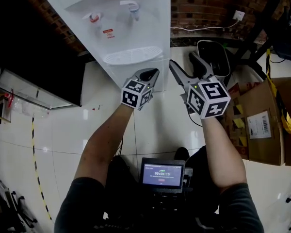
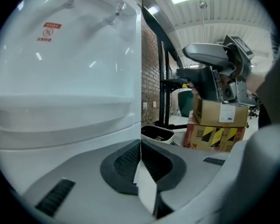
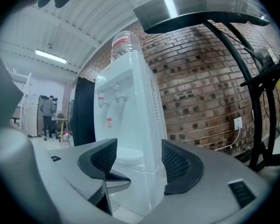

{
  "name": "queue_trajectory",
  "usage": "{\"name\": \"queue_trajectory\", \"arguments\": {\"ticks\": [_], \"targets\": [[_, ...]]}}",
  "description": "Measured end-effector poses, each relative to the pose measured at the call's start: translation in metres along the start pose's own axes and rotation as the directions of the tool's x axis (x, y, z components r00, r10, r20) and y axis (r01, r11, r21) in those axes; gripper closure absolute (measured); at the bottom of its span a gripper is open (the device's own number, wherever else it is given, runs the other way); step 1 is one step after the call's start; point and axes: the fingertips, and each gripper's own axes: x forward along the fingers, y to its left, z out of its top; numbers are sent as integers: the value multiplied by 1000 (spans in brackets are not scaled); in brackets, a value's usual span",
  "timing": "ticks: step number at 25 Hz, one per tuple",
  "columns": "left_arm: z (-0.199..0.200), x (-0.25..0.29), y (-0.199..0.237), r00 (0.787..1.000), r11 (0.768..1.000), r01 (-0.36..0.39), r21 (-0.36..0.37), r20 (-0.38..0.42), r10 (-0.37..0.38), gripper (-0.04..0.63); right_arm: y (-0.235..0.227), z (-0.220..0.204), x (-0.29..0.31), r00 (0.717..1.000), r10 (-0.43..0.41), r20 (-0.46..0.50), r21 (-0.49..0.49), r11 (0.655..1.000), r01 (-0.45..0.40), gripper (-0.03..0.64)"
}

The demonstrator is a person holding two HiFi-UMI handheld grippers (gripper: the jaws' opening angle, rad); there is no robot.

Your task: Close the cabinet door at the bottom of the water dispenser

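Note:
The white water dispenser (image 1: 121, 28) stands against the brick wall, its two taps and drip tray (image 1: 132, 56) facing me. My left gripper (image 1: 150, 74) is shut with nothing between its pads, its tip just under the drip tray at the dispenser's front. In the left gripper view the jaws (image 2: 141, 160) meet and the dispenser (image 2: 65, 78) fills the left side. My right gripper (image 1: 181, 59) hangs open and empty beside the dispenser's right side. In the right gripper view the dispenser (image 3: 130, 125) shows beyond its gripper (image 3: 140, 164). The tray and my left gripper hide the bottom cabinet door.
A black bin (image 1: 213, 57) sits right of the dispenser, with cardboard boxes (image 1: 262, 125) further right. A large black panel (image 1: 34, 47) stands at the left. A black metal frame (image 3: 252, 78) runs along the brick wall. A person (image 3: 48, 108) stands far off.

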Motion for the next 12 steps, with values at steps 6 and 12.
{"name": "queue_trajectory", "arguments": {"ticks": [6,12], "targets": [[33,-59,-17,996,997,23,-73,88,-16,552,27,14,-14,999,31,16,-18,999,-31,299],[61,-140,-21,990,995,-22,-94,136,34,560,67,29,-43,997,64,39,-55,997,-62,318]]}}
